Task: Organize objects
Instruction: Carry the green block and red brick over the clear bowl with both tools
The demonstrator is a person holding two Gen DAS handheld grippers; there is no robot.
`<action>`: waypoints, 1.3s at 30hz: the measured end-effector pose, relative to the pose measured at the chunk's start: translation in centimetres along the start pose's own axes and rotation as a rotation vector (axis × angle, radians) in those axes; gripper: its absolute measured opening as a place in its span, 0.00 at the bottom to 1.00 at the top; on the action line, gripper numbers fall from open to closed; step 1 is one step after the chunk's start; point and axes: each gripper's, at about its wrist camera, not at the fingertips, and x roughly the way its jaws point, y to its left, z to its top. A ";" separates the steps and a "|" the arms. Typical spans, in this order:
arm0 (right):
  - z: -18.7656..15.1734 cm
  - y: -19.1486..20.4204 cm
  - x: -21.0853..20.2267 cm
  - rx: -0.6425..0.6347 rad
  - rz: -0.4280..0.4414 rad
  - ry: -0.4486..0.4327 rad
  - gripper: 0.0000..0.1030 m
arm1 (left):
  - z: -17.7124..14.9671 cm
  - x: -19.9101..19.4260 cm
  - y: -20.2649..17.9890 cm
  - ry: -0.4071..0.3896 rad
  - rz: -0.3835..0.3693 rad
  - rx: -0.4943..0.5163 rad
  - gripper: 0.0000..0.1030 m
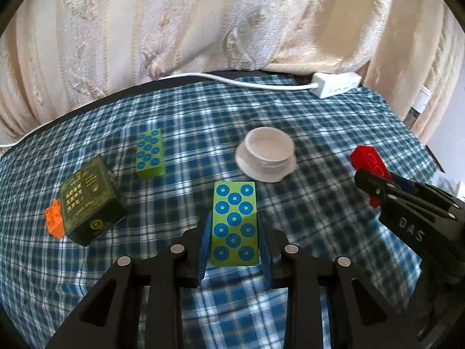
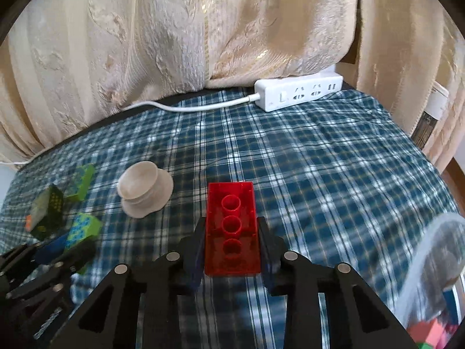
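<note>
My left gripper is shut on a green block with blue rings and holds it above the plaid cloth. My right gripper is shut on a red brick, underside up with its round tubes showing. The red brick and the right gripper also show at the right of the left wrist view. The left gripper with its green block shows at the left of the right wrist view. A second green ringed block lies on the cloth at the left.
A dark green box with an orange brick against it lies at the left. A white lid sits mid-cloth. A white power strip and its cable lie at the back by the curtain. A clear bag holding coloured pieces is at the right.
</note>
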 end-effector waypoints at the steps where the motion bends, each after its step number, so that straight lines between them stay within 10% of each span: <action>1: -0.2 -0.2 -0.6 0.008 0.005 -0.009 0.32 | 0.0 -0.2 -0.2 -0.003 -0.009 0.004 0.30; 39: -10.5 -15.6 -16.3 0.343 -0.271 -0.234 0.32 | -2.4 -6.1 -9.9 -0.058 -0.215 0.201 0.30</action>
